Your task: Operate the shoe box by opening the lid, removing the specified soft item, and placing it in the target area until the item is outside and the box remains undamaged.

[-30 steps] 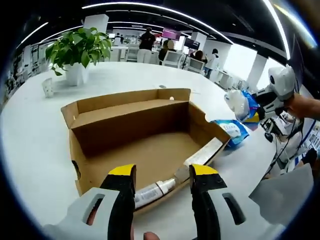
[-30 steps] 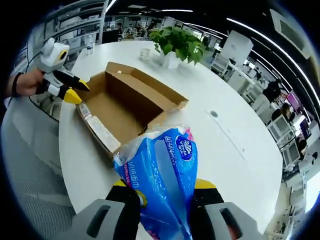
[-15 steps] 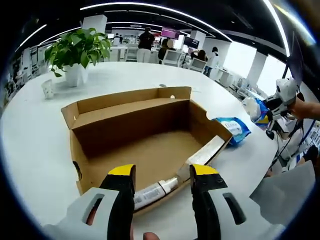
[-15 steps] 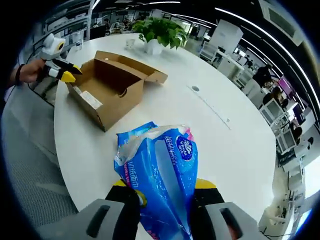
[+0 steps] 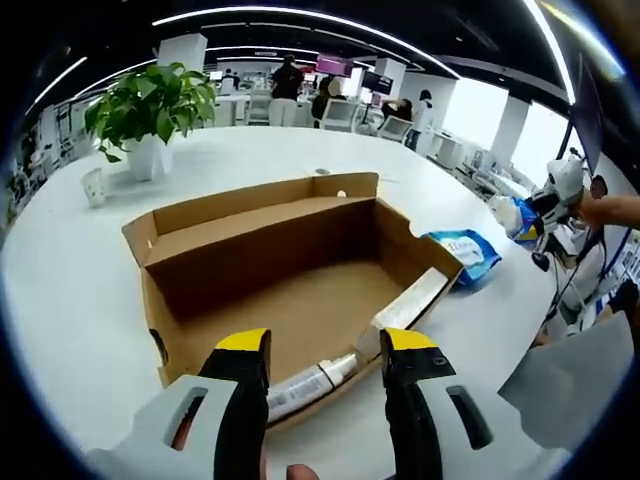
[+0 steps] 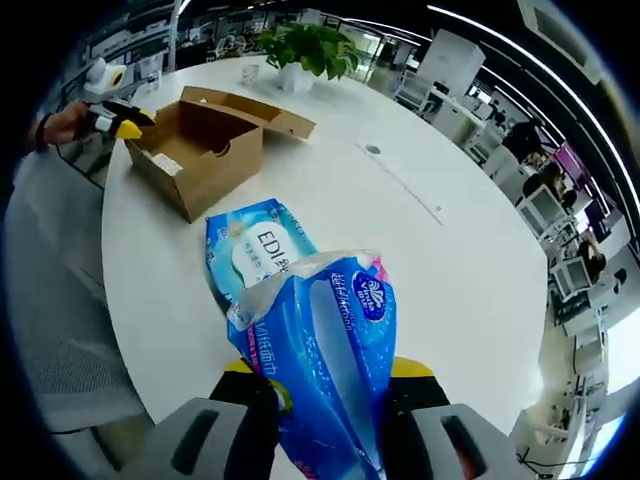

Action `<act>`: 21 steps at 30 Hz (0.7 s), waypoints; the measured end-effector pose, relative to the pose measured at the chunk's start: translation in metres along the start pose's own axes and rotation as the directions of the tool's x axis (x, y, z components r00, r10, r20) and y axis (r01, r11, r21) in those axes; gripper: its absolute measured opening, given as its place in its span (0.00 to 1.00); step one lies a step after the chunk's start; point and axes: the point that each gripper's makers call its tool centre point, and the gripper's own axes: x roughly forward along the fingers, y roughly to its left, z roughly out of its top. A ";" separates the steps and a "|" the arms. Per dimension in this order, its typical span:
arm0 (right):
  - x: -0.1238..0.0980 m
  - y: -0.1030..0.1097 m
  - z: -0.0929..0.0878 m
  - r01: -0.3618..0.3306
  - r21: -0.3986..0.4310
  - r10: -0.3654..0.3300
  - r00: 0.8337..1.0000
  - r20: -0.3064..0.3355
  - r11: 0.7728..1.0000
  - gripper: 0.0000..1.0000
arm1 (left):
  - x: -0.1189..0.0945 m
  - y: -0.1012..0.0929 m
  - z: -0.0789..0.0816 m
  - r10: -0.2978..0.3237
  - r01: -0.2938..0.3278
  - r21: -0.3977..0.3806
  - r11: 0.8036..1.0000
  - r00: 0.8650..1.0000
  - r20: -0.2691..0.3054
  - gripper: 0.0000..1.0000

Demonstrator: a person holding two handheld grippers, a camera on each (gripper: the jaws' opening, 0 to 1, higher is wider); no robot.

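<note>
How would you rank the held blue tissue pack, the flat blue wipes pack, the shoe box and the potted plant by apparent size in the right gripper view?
1. Blue tissue pack, though nearest the camera.
2. Shoe box and flat wipes pack: about alike.
3. Potted plant, farthest away.

Light: bright, even, from ceiling strip lights (image 5: 300, 15).
Glare: windows (image 5: 480, 110) blown out.
Edges: heavy fisheye bend, slight blur.

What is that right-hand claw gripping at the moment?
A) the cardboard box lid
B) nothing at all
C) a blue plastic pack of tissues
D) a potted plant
C: in the right gripper view the right gripper is clamped on a blue tissue pack, held above the white table, away from the open cardboard box.
</note>
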 end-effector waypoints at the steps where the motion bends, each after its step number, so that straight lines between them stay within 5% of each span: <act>1: 0.001 -0.002 -0.003 -0.002 -0.004 0.002 1.000 -0.005 1.000 0.36 | -0.001 0.000 0.000 0.001 -0.001 0.002 1.000 1.000 0.000 0.45; 21: 0.025 -0.023 -0.034 -0.069 -0.122 0.059 0.994 -0.087 0.990 0.38 | -0.019 0.003 0.002 0.057 -0.057 0.026 0.998 0.998 0.011 0.43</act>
